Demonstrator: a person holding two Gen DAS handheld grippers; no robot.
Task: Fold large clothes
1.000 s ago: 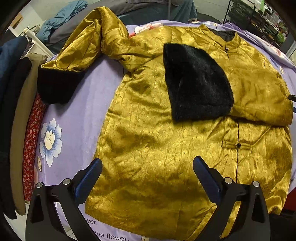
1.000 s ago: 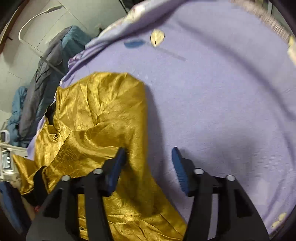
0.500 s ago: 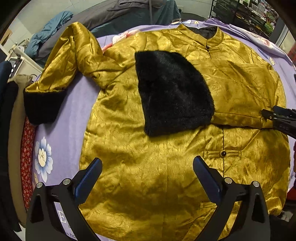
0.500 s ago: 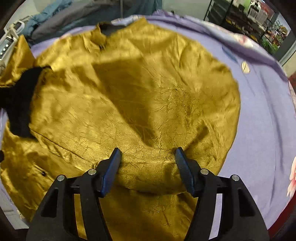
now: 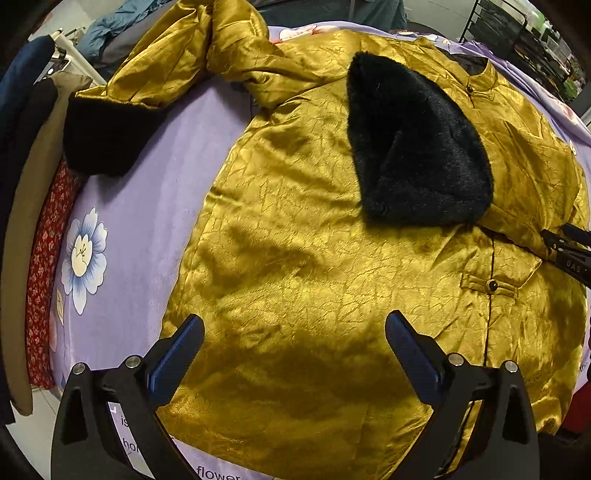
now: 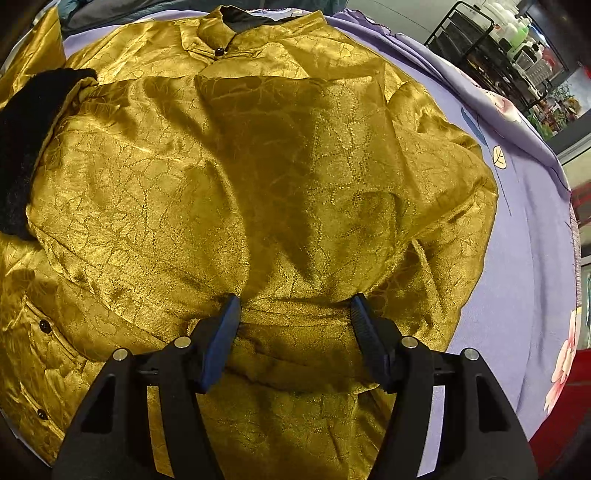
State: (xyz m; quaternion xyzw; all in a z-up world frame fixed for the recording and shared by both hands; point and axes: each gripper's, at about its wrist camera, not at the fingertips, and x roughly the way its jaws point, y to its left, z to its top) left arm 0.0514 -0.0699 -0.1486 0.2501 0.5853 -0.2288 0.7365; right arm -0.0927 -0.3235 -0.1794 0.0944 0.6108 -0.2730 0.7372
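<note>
Gold satin underfoot of both tools: nearest the lens, left gripper [image 5: 293, 354] poised over the lower body of the jacket [image 5: 314, 258], jaws spread wide, nothing between the pads. Right gripper [image 6: 295, 332] set above the folded-in sleeve [image 6: 288, 177] on the jacket's other side, jaws having just been opening, now apart with a ridge of gold cloth bunched between them, pads [image 6: 221, 332] apparently no longer pinching it. Further out, that sleeve laid crosswise over the chest, its black fur cuff [image 5: 417, 147] resting near the middle of the front. Beyond, collar [image 6: 221, 33] at the far end, hem toward the cameras, so the jacket's long axis running straight away from both tools across the lilac flowered bedsheet [image 5: 147, 192]. Off to the far left in the left wrist view, second sleeve [image 5: 177, 59] flung outward and not yet folded, dark cuff lying on the sheet. Left gripper clearly the nearer to it; likely next reach up and leftward, away from the hem. At the edges, hanging clothes [image 5: 33, 184] and a wire rack [image 6: 480, 48].
</note>
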